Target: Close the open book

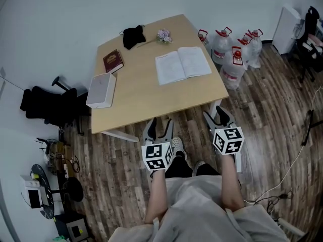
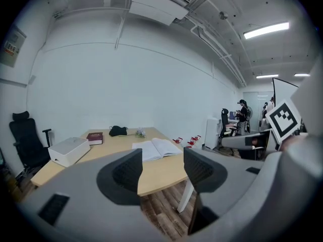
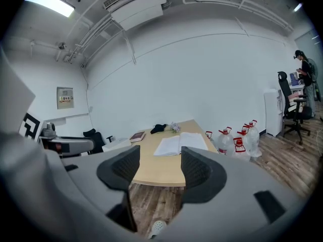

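Open book (image 1: 182, 64): lies flat with its pages up on the right half of the counter (image 1: 151, 110), nearer the far right corner than the near edge. Nothing is touching it.
Why it lies so: both halves rest on the wood, so I judge one half must be lifted and swung over the fold to close it.
Which way it points: the fold runs from the near side to the far side, a little slanted. The bottom of the pages seems to face the person, though the print is too small to confirm it.
Long axis: the spread runs left to right, roughly along the near edge of the counter.
Left tongs (image 1: 159, 126): jaws apart with nothing between them, held over the floor just short of the near edge.
Right tongs (image 1: 217, 116): also apart and empty, beside the near right corner and closer to the book.
Why held so: both point forward and slightly down at the counter, ready and unloaded. This looks like an approach, with the closing not yet begun.
Neighbours: a red book (image 1: 113, 61), a white box (image 1: 101, 90), a black cloth (image 1: 133, 36) and small flowers (image 1: 164, 35) sit to the left and far side, well apart from the open pages, so either half has room to swing.
Off the counter: water jugs (image 1: 233, 59) stand on the floor past the right edge.
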`<move>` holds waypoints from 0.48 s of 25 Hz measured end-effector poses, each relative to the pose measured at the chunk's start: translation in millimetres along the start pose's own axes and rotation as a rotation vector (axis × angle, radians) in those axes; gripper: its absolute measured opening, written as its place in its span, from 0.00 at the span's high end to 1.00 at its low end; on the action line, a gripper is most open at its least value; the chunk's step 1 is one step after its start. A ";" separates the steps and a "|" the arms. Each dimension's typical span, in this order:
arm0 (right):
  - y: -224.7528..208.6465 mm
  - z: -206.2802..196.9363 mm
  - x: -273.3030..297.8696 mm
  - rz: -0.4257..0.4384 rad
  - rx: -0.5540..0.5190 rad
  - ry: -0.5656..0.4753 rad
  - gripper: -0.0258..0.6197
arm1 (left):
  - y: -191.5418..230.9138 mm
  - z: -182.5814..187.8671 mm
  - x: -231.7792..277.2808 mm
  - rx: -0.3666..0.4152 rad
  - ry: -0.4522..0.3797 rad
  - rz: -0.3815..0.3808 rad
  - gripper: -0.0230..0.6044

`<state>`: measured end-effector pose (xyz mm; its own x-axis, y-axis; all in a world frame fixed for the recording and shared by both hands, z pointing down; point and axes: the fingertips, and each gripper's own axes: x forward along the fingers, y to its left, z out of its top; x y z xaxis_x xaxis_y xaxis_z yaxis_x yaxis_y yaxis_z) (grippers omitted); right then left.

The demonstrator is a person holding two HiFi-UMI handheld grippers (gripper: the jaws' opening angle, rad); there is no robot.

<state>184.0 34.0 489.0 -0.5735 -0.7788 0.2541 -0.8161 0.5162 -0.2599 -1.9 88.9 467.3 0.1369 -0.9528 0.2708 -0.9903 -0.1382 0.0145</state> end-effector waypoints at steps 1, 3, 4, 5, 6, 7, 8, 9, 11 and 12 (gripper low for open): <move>-2.0 0.6 6.2 0.002 -0.002 0.005 0.55 | 1.4 -0.4 5.6 0.001 0.004 -0.002 0.58; -5.3 5.4 18.2 0.002 -0.006 0.007 0.55 | 5.1 0.9 17.3 0.000 0.006 -0.009 0.58; -6.8 9.5 24.4 0.000 -0.007 0.004 0.55 | 8.0 3.3 23.9 -0.003 0.002 -0.013 0.58; -8.3 14.1 31.1 -0.002 -0.009 0.001 0.56 | 11.5 6.8 31.3 -0.008 -0.004 -0.016 0.58; -10.0 18.4 38.4 -0.003 -0.012 -0.001 0.56 | 15.1 10.7 39.7 -0.013 -0.010 -0.019 0.58; -12.2 22.2 46.0 -0.005 -0.019 0.002 0.56 | 18.6 14.4 49.3 -0.017 -0.013 -0.022 0.58; -15.2 25.8 54.3 -0.009 -0.029 0.008 0.56 | 21.6 17.8 60.4 -0.020 -0.014 -0.026 0.58; -19.0 29.9 63.3 -0.014 -0.047 0.018 0.56 | 24.4 21.5 72.9 -0.023 -0.015 -0.031 0.58; -26.7 42.0 83.1 -0.026 -0.088 0.034 0.56 | 29.7 31.3 99.4 -0.033 -0.023 -0.046 0.58; -29.6 49.2 92.9 -0.028 -0.098 0.035 0.56 | 32.2 36.7 111.6 -0.036 -0.027 -0.057 0.58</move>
<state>158.4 -71.1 474.5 -0.5508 -0.7816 0.2928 -0.8341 0.5280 -0.1598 -17.5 -31.8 462.7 0.1933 -0.9506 0.2428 -0.9810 -0.1830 0.0643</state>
